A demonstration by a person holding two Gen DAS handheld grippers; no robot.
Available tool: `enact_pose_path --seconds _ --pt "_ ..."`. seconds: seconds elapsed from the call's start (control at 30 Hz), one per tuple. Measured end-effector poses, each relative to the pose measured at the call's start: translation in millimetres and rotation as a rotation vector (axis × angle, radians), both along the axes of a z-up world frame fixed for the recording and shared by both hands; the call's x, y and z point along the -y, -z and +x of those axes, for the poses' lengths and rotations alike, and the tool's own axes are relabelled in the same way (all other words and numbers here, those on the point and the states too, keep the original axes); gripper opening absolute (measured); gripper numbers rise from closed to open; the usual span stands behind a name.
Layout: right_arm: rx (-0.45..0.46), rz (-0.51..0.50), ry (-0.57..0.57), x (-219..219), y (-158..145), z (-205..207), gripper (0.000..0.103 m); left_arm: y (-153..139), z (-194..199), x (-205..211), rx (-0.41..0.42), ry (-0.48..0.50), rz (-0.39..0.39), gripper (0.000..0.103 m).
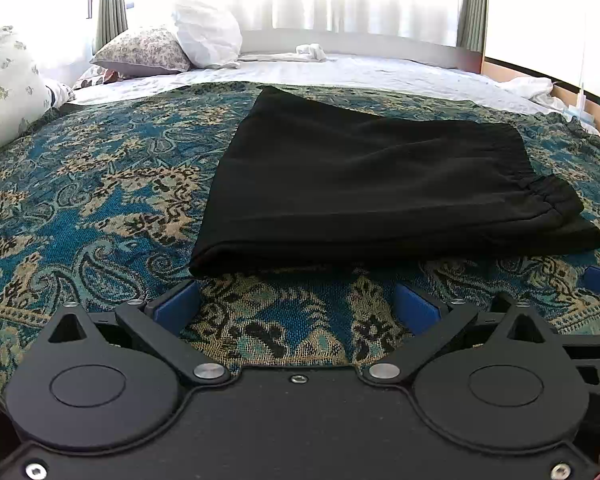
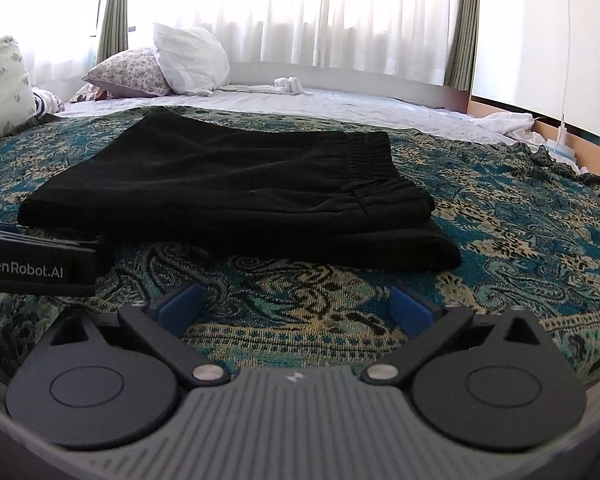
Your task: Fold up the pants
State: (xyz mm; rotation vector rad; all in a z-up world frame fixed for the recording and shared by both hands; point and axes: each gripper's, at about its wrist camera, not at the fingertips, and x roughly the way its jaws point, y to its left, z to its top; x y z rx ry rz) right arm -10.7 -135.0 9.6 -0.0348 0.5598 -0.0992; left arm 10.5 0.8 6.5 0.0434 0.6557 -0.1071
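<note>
Bright curtained window [image 2: 332, 20] behind a bed [image 1: 380, 70] with pillows [image 1: 148, 50]

The white lettering "GenRobot.AI" stands on the black left gripper [image 2: 40, 258] body at nine o'clock in the right wrist view.

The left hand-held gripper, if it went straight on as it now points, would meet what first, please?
Probably the near folded edge of the black pants; the open left hand-held gripper has only patterned bedspread before that.
</note>
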Motion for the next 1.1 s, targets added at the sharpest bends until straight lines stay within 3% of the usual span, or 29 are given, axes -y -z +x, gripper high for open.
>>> enact_pose_path --seconds 1.1 --pt "-0.003 0.005 -0.007 2.5 -1.3 -0.1 0.103 0.1 4.3 -0.3 -0.021 -0.005 -0.002 0.103"
